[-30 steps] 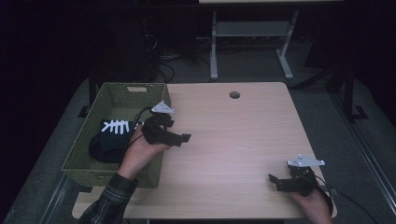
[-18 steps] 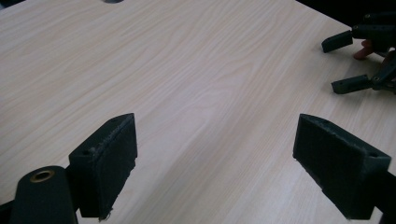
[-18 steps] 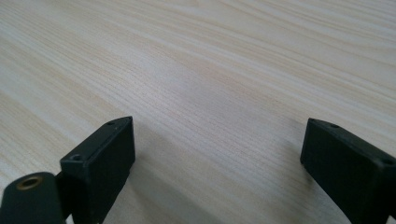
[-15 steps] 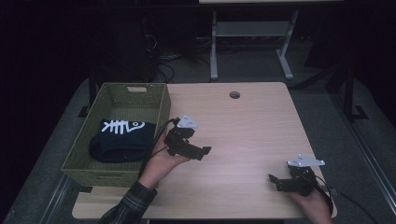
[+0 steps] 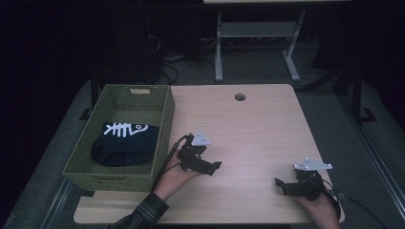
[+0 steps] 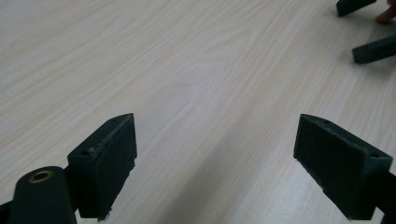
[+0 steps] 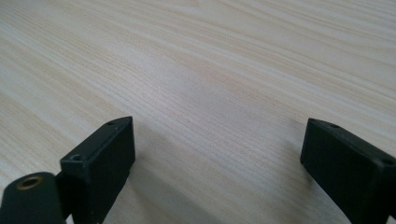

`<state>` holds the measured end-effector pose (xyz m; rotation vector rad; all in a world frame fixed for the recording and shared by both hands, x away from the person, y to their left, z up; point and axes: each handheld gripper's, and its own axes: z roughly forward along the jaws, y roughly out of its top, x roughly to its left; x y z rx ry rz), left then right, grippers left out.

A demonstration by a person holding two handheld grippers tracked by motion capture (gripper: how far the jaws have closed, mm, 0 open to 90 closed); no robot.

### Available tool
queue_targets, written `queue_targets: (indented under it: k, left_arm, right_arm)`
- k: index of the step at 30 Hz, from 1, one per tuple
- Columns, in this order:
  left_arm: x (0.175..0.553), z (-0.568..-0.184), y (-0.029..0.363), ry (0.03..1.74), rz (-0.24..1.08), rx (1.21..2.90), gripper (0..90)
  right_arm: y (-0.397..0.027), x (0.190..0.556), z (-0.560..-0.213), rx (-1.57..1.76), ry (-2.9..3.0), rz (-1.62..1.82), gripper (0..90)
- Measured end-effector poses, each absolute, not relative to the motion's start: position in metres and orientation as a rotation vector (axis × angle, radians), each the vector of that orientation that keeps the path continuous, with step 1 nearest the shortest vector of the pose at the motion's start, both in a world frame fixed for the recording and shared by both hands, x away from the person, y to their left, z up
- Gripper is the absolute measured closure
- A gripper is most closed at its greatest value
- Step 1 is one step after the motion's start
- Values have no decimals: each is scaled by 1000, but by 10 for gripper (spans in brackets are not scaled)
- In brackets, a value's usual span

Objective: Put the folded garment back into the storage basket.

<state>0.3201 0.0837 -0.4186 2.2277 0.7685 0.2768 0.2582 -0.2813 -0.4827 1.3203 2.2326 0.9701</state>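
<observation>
high view: two grippers, left gripper (image 5: 216,165) and right gripper (image 5: 278,183), jaws wide apart, empty; one sock (image 5: 125,143) lengthwise in one basket (image 5: 165,131).

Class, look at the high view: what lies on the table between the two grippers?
Nothing: between the left gripper and the right gripper the high view shows bare wooden table.

A pale wooden table (image 5: 267,129) stands on grey floor (image 5: 334,109) in a dark room, a white metal frame (image 5: 253,38) behind it.
</observation>
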Motion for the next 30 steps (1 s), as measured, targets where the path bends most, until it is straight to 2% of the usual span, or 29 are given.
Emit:
queue_targets:
  k: [21,30]
  left_arm:
    - [320,-471,81,817,297,2295,128]
    - [316,-479,86,770,326,2234,127]
  right_arm:
    - [-281,258,-483,1320,2233,969,96]
    - [-281,258,-483,1320,2233,969,96]
